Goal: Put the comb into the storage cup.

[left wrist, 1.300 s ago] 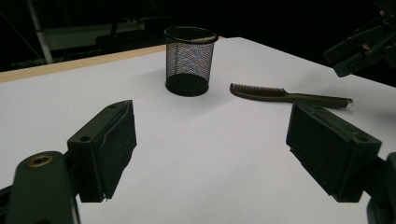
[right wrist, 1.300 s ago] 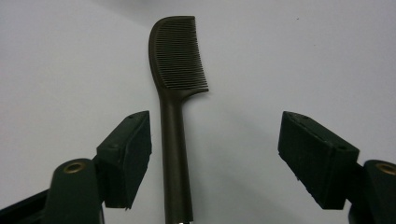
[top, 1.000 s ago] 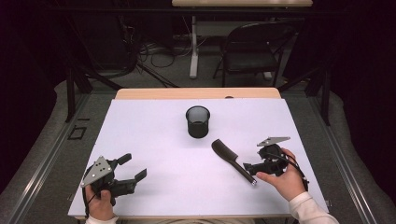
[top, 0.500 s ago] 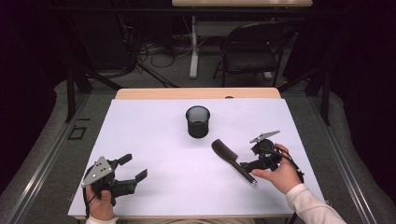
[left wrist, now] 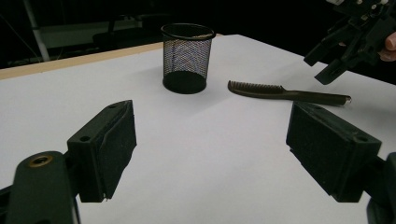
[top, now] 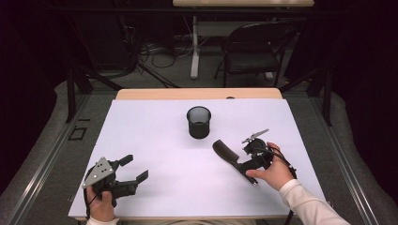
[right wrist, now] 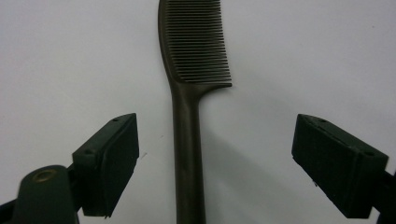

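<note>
A dark brown comb (top: 223, 151) lies flat on the white table (top: 155, 131), right of centre, its toothed head toward the black mesh cup (top: 198, 122). My right gripper (top: 248, 164) hovers open over the comb's handle. In the right gripper view the comb (right wrist: 189, 102) runs up between the wide-spread jaws of the right gripper (right wrist: 222, 163), touching neither pad. My left gripper (top: 133, 169) rests open near the front left edge with nothing in it. The left gripper view has the left gripper (left wrist: 219, 154) in front, with the cup (left wrist: 187, 58), comb (left wrist: 285, 92) and right gripper (left wrist: 348, 39) beyond.
The mesh cup stands upright at the table's middle back. A dark folding chair (top: 256, 51) and a table leg (top: 194, 47) stand on the floor beyond the far edge. Bare white tabletop lies between the two grippers.
My right gripper has moved left and down from beside the comb to over its handle, tipping its jaws toward the table. The left gripper, comb and cup have not moved.
</note>
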The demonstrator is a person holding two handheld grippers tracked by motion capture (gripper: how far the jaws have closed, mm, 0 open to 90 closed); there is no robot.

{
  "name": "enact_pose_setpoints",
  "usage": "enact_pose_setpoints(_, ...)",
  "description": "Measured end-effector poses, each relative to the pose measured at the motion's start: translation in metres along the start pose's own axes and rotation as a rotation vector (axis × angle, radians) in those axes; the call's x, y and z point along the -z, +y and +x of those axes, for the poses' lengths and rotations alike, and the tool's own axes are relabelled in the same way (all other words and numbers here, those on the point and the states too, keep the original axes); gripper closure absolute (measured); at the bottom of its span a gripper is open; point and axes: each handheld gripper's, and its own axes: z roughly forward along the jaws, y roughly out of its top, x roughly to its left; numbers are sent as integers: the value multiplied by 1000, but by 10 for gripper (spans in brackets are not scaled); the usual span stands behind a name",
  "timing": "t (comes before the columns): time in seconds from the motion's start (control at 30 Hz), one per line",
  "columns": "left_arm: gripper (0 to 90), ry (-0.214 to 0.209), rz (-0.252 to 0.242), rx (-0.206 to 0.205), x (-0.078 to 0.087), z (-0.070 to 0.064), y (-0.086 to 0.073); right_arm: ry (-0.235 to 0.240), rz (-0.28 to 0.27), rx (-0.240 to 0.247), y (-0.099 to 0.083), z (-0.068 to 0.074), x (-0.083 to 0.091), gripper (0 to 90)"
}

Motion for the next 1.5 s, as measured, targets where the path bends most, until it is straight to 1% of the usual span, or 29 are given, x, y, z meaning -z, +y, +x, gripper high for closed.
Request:
enact_pose_setpoints(0.03, 163, -2, -2, 0, 0, 0, 0, -3, 23, 5, 2, 0, 0, 148)
enact_pose_setpoints(0.07, 162, -2, -1, 0, 0, 0, 0, -1, 17, 8, 2, 1, -1, 149)
enact_pose_setpoints(0.13, 162, 1, -1, 1, 0, 0, 0, 1, 34, 9, 5, 1, -3, 150)
enact_pose_setpoints(0.2, 163, 1, -2, 2, 0, 0, 0, 9, 20, 11, 6, 2, -6, 151)
enact_pose_setpoints(0.27, 162, 1, -2, 2, 0, 0, 0, 6, 38, 18, 7, 2, -7, 152)
enact_pose_setpoints(0.3, 162, 1, -1, 2, 0, 0, 0, 7, 34, 15, 7, 2, -8, 152)
enact_pose_setpoints(0.37, 163, -1, 1, 0, 0, 0, 0, 3, 79, 21, 9, 2, -7, 153)
enact_pose_setpoints(0.4, 162, -3, -1, 0, 0, 0, 0, 6, 63, 24, 9, 2, -9, 154)
enact_pose_setpoints(0.43, 162, -2, -1, 0, 0, 0, 0, 7, 63, 22, 9, 2, -9, 156)
enact_pose_setpoints(0.47, 162, -3, -1, 1, 0, 0, 0, 7, 84, 25, 10, 3, -8, 158)
enact_pose_setpoints(0.5, 162, -4, -1, 1, 0, 0, 0, 13, 66, 24, 10, 3, -10, 159)
enact_pose_setpoints(0.57, 162, -4, 0, 1, -1, 0, 0, 12, 82, 20, 11, 4, -10, 166)
enact_pose_setpoints(0.67, 162, -4, 0, 2, -1, 0, 0, 14, 93, 32, 12, 3, -11, 172)
enact_pose_setpoints(0.7, 162, -4, 0, 2, -1, 0, 0, 16, 100, 27, 12, 4, -11, 176)
enact_pose_setpoints(0.73, 162, -4, 0, 3, -1, 0, 0, 12, 135, 32, 13, 4, -10, 177)
enact_pose_setpoints(0.87, 162, -4, 0, 3, -1, 0, 0, 21, 164, 39, 15, 3, -13, 194)
enact_pose_setpoints(0.9, 162, -5, 0, 3, -1, 0, 0, 22, 160, 46, 14, 3, -15, 199)
enact_pose_setpoints(1.0, 162, -5, 1, 3, -1, 0, 0, 18, 180, 50, 16, 3, -15, 234)
enact_pose_setpoints(1.03, 162, -5, 1, 3, -1, -1, 0, 25, 155, 46, 15, 4, -17, 246)
enact_pose_setpoints(1.07, 162, -5, 1, 3, -1, -1, 0, 23, 177, 54, 16, 4, -17, 253)
enact_pose_setpoints(1.17, 162, -4, 3, 1, -1, -1, 0, 25, 184, 59, 16, 5, -18, 288)
enact_pose_setpoints(1.2, 162, -6, 2, 2, -1, -1, 0, 30, 168, 57, 16, 6, -20, 302)
enact_pose_setpoints(1.27, 162, -4, 4, 2, -1, -1, 0, 14, 255, 85, 20, 6, -16, 325)
enact_pose_setpoints(1.3, 162, -5, 2, 2, -1, -1, 0, 16, 258, 86, 20, 7, -16, 331)
enact_pose_setpoints(1.33, 162, -4, 4, 1, -1, -1, 0, 20, 246, 77, 19, 8, -17, 335)
enact_pose_setpoints(1.37, 162, -4, 4, 2, -1, -1, 0, 32, 190, 67, 17, 9, -22, 343)
enact_pose_setpoints(1.43, 162, -4, 4, 1, -1, -1, 0, 23, 219, 67, 18, 10, -21, 347)
enact_pose_setpoints(1.47, 162, -4, 4, 1, -1, -1, 0, 26, 184, 70, 17, 10, -24, 350)
enact_pose_setpoints(1.5, 162, -5, 4, 1, -1, -1, 0, 18, 207, 68, 17, 11, -23, 354)
